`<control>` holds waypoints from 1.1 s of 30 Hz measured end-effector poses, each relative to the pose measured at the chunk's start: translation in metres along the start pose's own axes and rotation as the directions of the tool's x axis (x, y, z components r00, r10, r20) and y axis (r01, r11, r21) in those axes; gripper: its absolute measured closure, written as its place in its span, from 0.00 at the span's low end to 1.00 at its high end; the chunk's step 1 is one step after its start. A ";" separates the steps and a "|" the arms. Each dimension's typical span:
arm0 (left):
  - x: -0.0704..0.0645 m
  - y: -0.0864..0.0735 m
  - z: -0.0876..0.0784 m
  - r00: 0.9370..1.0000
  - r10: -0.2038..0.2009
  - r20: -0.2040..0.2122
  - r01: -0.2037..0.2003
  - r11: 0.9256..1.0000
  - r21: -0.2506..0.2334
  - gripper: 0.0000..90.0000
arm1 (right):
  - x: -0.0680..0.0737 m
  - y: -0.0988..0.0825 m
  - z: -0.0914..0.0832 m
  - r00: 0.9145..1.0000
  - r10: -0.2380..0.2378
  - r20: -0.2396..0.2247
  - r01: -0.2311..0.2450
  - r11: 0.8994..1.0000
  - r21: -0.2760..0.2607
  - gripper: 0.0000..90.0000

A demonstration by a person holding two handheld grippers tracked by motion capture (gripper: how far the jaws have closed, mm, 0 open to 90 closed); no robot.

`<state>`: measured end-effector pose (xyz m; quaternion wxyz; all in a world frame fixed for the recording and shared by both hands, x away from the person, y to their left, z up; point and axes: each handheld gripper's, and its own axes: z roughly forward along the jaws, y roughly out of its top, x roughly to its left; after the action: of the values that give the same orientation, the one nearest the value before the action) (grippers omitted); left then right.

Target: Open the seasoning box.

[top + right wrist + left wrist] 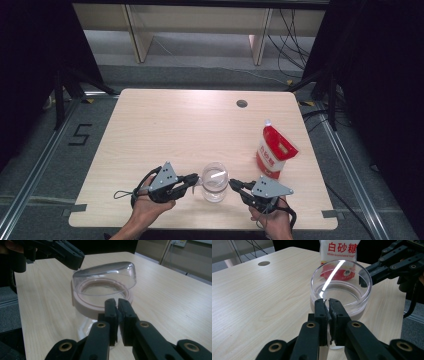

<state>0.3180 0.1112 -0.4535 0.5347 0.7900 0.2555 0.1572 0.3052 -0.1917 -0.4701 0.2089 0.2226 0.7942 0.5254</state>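
A clear jar [215, 182] with a clear domed lid and a pale pink collar [82, 306] stands near the table's front edge, between my two grippers. My left gripper [197, 179] is shut, its tips against the jar's left side, at the near rim [326, 301] in its own view. My right gripper [231, 184] is shut too, its tips resting at the pink collar [116, 301] on the jar's right side. I see nothing pinched between either pair of jaws. The lid [107, 275] looks slightly tilted in the right gripper view.
A red and white stand-up bag of white sugar [274, 150] stands to the right of the jar, behind my right gripper. A round cable hole [242, 103] sits near the table's far edge. The wide wooden tabletop [165, 130] stretches behind and to the left.
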 end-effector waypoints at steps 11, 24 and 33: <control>0.000 -0.001 0.000 0.999 -0.033 0.022 0.033 0.999 -0.009 0.89 | 0.003 0.004 0.006 1.000 -0.014 -0.008 0.014 1.000 -0.007 0.98; 0.003 -0.002 -0.017 0.998 -0.045 0.035 0.045 0.999 -0.021 0.41 | 0.006 0.012 0.008 0.999 -0.031 -0.008 0.031 0.999 -0.025 0.98; 0.009 -0.026 -0.024 0.999 -0.048 0.014 0.048 0.998 0.043 0.27 | 0.008 0.018 0.010 0.999 -0.048 -0.012 0.048 0.998 -0.033 0.98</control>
<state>0.3069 0.1424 -0.4690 0.5231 0.7961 0.2738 0.1329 0.3063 -0.1737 -0.4579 0.2203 0.1967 0.7918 0.5346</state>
